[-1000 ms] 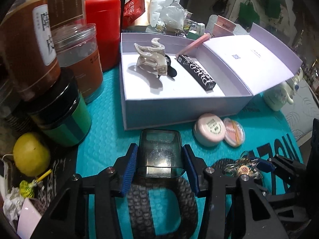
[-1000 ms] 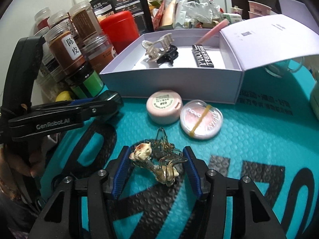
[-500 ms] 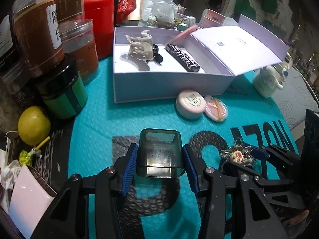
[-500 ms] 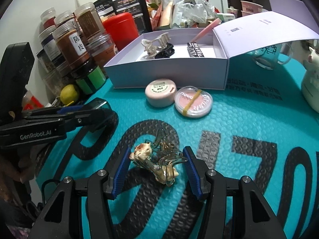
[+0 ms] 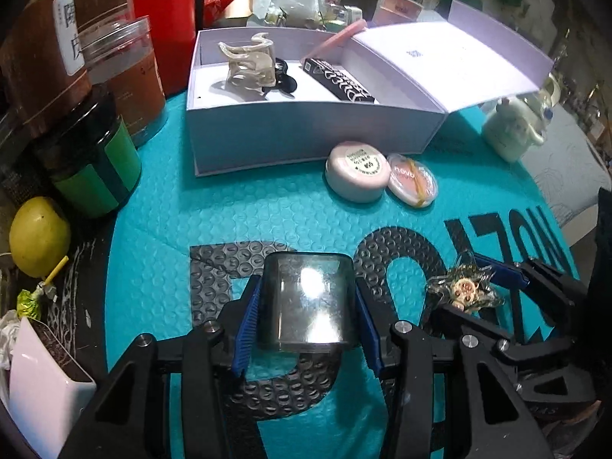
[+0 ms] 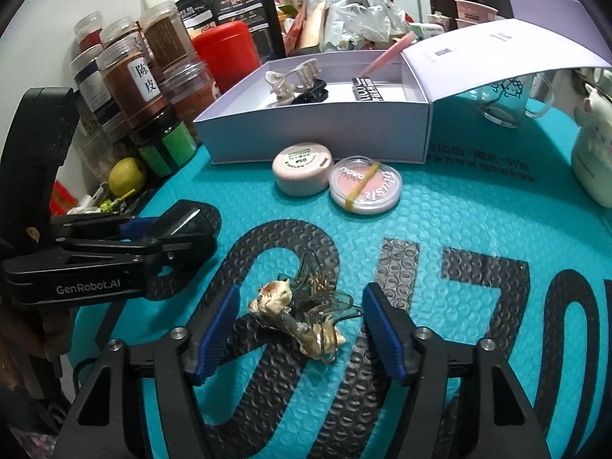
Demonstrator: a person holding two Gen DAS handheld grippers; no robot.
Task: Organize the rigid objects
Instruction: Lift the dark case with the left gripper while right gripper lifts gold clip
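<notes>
My left gripper [image 5: 308, 302] is shut on a dark translucent rectangular case [image 5: 309, 302], held above the teal mat. My right gripper [image 6: 300, 315] is shut on a clear hair clip with gold trim and a cream flower [image 6: 302, 315]; the clip also shows in the left wrist view [image 5: 463, 290]. The open white box [image 5: 306, 130] stands beyond, holding a beige claw clip [image 5: 250, 65], a black clip [image 5: 285, 76], a black patterned stick [image 5: 338, 80] and a pink pen [image 5: 336, 36]. In front of the box lie a pink round compact [image 5: 357, 170] and a clear blush compact [image 5: 413, 179].
Jars [image 5: 114, 72], a red tin [image 5: 164, 23], a green-banded jar [image 5: 91, 160] and a lemon [image 5: 38, 235] crowd the left edge. A white ceramic pot [image 5: 512, 130] and a glass mug [image 6: 508, 95] stand right of the box. Packets pile up behind.
Both grippers, still holding their objects, have moved back toward the box after pulling away; the box and compacts look nearer than half a second ago.
</notes>
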